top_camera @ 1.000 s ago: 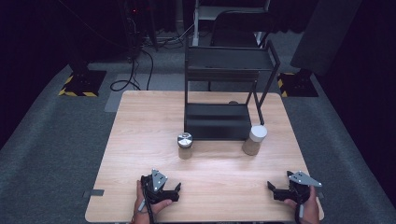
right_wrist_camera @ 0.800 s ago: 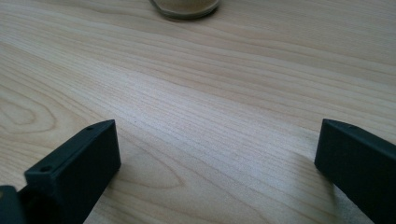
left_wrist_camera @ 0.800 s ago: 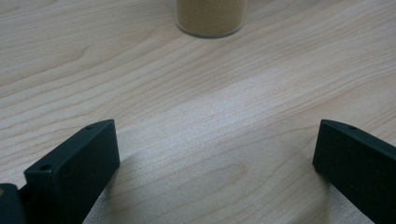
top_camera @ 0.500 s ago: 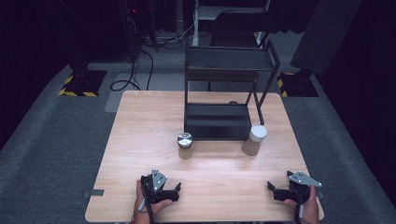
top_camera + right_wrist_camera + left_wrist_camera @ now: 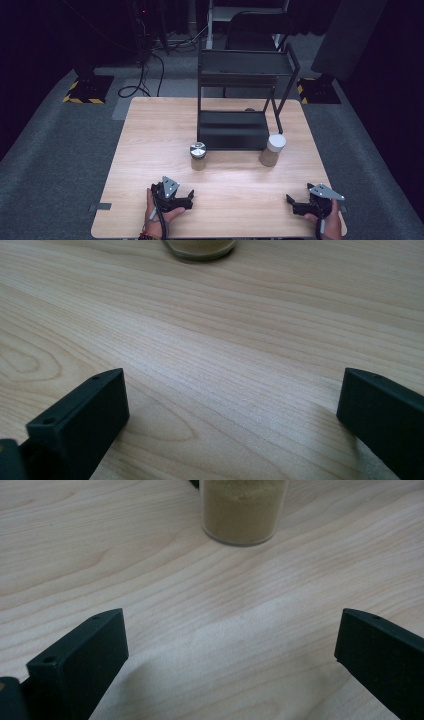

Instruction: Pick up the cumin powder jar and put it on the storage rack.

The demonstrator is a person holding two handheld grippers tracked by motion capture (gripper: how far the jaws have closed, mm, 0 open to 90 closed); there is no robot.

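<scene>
Both grippers are sitting near the table's (image 5: 150,150) front edge, well short of the rack (image 5: 235,127): left gripper (image 5: 186,196) jaws spread wide, empty, right gripper (image 5: 292,204) likewise wide and empty. Silver-lid jar (image 5: 198,156) is standing just off the rack's front-left corner, facing the left gripper; white-lid jar (image 5: 272,150) is standing at the rack's front-right corner, facing the right one.

A recording lab: dark curtains, floor cables (image 5: 145,75), lone wooden table (image 5: 150,135).
</scene>
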